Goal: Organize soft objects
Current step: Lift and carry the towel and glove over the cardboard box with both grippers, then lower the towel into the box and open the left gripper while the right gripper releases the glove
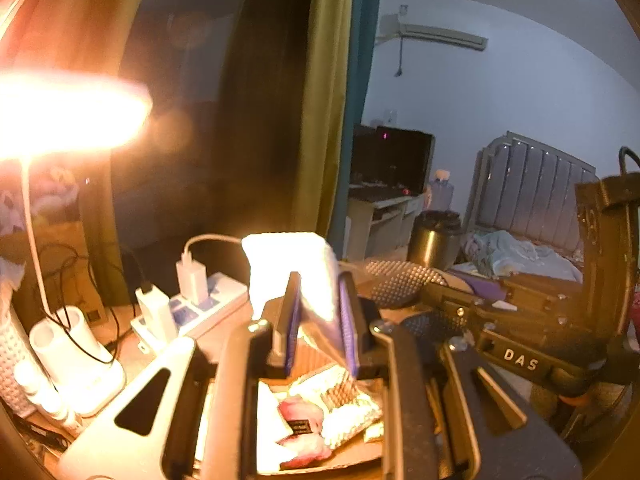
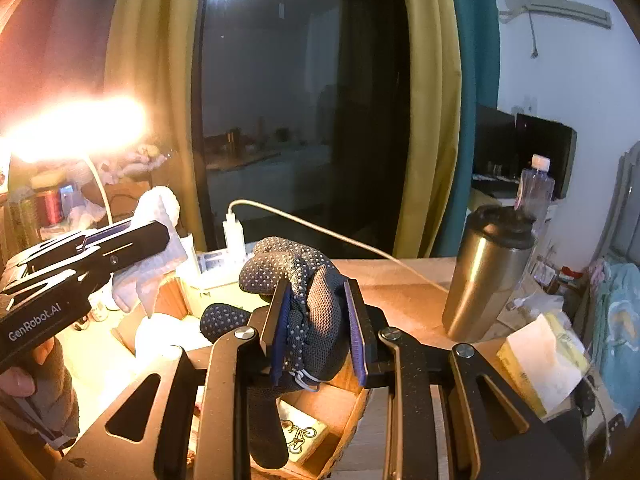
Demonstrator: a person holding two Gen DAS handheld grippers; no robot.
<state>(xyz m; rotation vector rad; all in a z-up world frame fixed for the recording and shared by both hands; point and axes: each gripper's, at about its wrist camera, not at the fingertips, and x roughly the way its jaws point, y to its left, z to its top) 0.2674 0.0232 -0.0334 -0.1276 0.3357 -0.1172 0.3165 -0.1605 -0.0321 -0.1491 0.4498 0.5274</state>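
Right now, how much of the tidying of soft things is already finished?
Possibly some is done: soft pink and white items already lie in the cardboard box. In hand: the left claw is shut on a white cloth, and the right claw is shut on a dark dotted glove, both held above the box. Left: put both down.

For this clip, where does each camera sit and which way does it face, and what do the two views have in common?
Left wrist: sits on the left hand-held gripper, looking along its fingers, shut on a white cloth, toward the curtain and bed; the right hand-held gripper crosses at right.
Right wrist: sits on the right hand-held gripper, shut on a dotted dark glove, facing the dark window; the left hand-held gripper and part of the person's hand show at left.
Shared: steel tumbler, desk lamp glare, power strip, both soft items.
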